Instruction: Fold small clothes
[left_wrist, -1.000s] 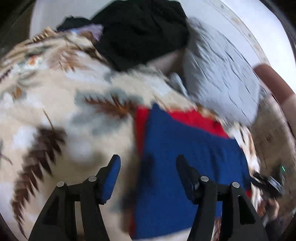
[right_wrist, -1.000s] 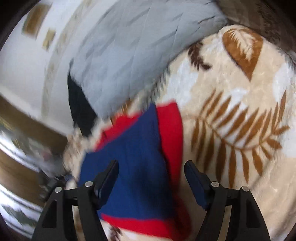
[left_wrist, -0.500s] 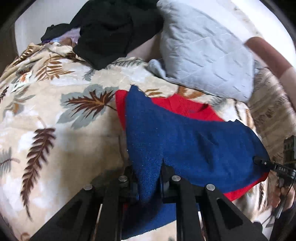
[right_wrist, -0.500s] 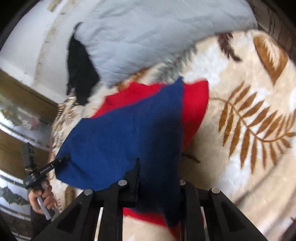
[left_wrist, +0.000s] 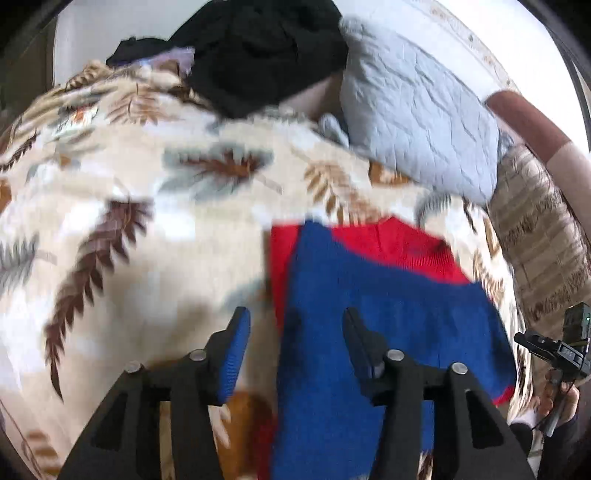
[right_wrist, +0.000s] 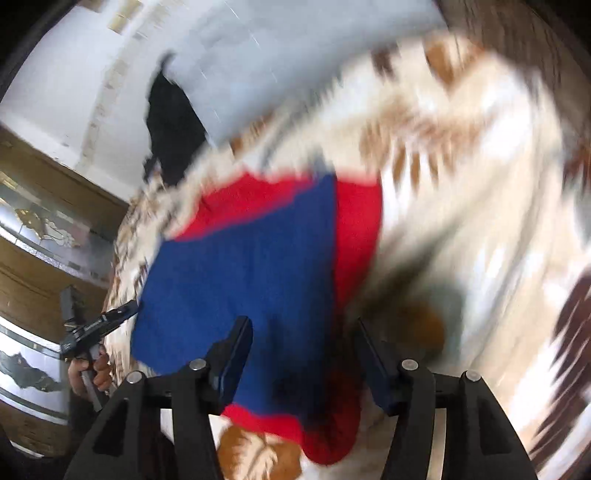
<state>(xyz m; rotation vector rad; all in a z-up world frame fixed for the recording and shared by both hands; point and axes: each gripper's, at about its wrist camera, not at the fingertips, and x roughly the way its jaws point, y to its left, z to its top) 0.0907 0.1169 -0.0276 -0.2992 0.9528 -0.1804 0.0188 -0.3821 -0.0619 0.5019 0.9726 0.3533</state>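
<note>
Blue-and-red knit garment (left_wrist: 369, 332) lies flat on leaf-print blanket (left_wrist: 129, 221) of bed, near grey pillow (left_wrist: 417, 118). Left hand-held gripper (left_wrist: 295, 343) & right hand-held gripper (right_wrist: 303, 354) — both spread, jaws opening, nothing pinched — hover above it.

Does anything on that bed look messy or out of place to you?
The black clothes lie in a crumpled heap by the grey pillow. The blue-and-red garment lies fairly flat on the leaf-print blanket.

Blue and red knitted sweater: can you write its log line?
blue and red knitted sweater flat on leaf-print blanket | left gripper opening, empty | right gripper opening, empty
</note>
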